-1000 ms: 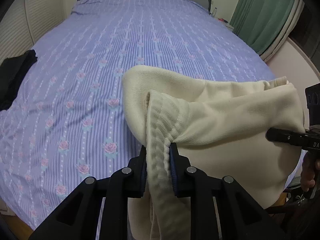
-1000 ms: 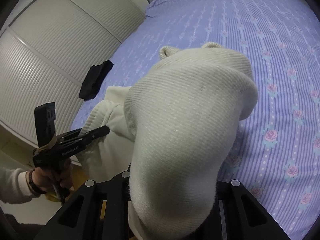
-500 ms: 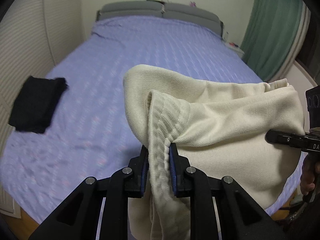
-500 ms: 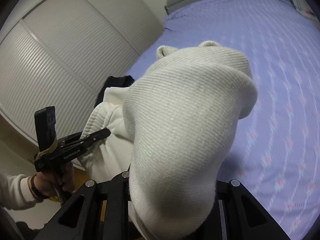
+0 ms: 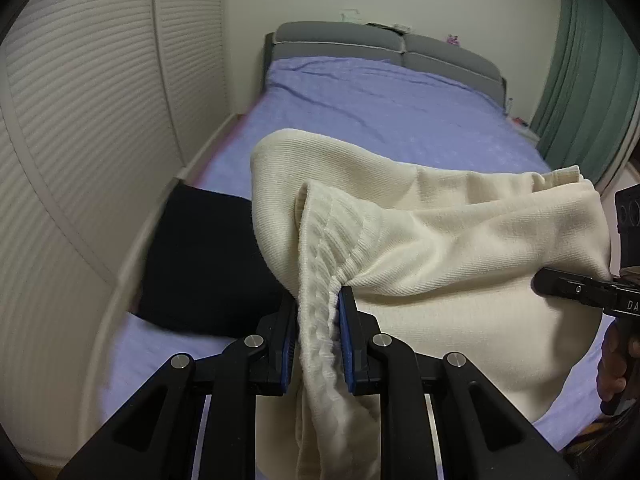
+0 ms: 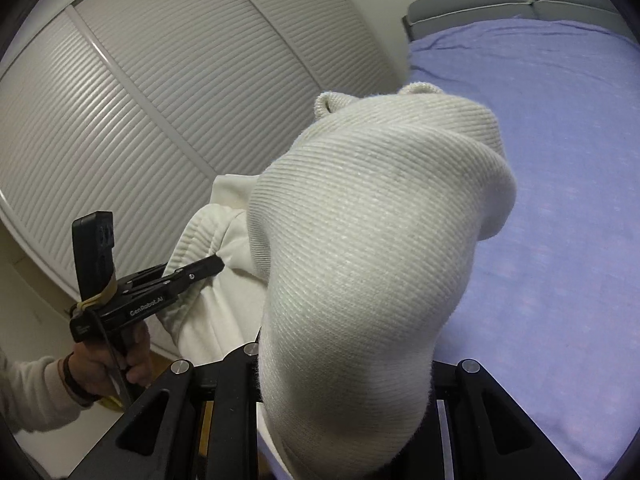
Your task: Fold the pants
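Cream knitted pants (image 5: pixel 460 240) hang in the air over the purple bed (image 5: pixel 380 108), stretched between both grippers. My left gripper (image 5: pixel 318 308) is shut on the ribbed waistband, which runs down between its blue pads. My right gripper (image 5: pixel 540 284) shows at the right edge, its tip closed on the far end of the cloth. In the right wrist view a bulge of the pants (image 6: pixel 380 240) covers the right fingers entirely. There my left gripper (image 6: pixel 218 264) pinches the waistband at the left, held by a hand (image 6: pixel 104 360).
A black folded garment (image 5: pixel 208 264) lies on the bed's left edge, just beyond my left gripper. White slatted wardrobe doors (image 6: pixel 180 80) stand close along the left. A grey headboard (image 5: pixel 360 40) is at the far end and a green curtain (image 5: pixel 592 80) at the right.
Both grippers carried the pants leftward and upward across the bed, toward the wardrobe side. The black garment now lies close beyond my left gripper. Both grips are unchanged.
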A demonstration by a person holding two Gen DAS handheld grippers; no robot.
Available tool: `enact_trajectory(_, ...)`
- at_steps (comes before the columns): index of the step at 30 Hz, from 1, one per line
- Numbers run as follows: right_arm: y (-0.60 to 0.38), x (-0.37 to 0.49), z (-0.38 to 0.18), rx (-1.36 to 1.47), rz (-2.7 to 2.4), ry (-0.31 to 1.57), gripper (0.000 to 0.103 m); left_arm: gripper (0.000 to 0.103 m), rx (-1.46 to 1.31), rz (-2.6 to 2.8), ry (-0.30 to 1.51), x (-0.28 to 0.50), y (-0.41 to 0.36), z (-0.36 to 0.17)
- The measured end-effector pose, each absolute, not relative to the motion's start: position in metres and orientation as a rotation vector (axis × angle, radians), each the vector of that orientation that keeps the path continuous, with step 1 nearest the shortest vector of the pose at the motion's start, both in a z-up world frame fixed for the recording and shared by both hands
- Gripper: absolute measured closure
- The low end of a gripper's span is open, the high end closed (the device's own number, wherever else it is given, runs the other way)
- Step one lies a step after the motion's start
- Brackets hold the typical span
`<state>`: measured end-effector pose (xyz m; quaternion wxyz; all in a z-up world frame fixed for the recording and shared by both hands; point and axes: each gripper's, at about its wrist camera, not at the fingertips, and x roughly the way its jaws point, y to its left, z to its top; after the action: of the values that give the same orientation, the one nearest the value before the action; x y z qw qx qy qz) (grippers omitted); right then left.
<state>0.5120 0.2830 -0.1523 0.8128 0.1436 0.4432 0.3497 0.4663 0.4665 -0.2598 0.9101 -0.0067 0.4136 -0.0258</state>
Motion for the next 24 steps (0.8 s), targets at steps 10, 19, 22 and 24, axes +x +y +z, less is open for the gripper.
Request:
enact_trajectory(10,0.479,0.591,-0.202,0.449,0.787,0.922,0.076,0.083,0.134,-0.040,0.834,0.560,0.647,-0.266)
enact_trajectory(19,0.522,0.691,-0.312,0.491,0.708,1.010,0.076,0.082,0.099,-0.150,0.861,0.649,0.687,-0.380)
enact_trajectory(22,0.524,0.707,-0.344,0.435,0.669,1.066,0.074,0.079,0.098,-0.134,0.850,0.662,0.688,-0.402)
enact_trajectory(24,0.524,0.713,-0.354,0.398,0.639,1.076,0.069,0.075,0.088,-0.119,0.841,0.666,0.689,-0.407)
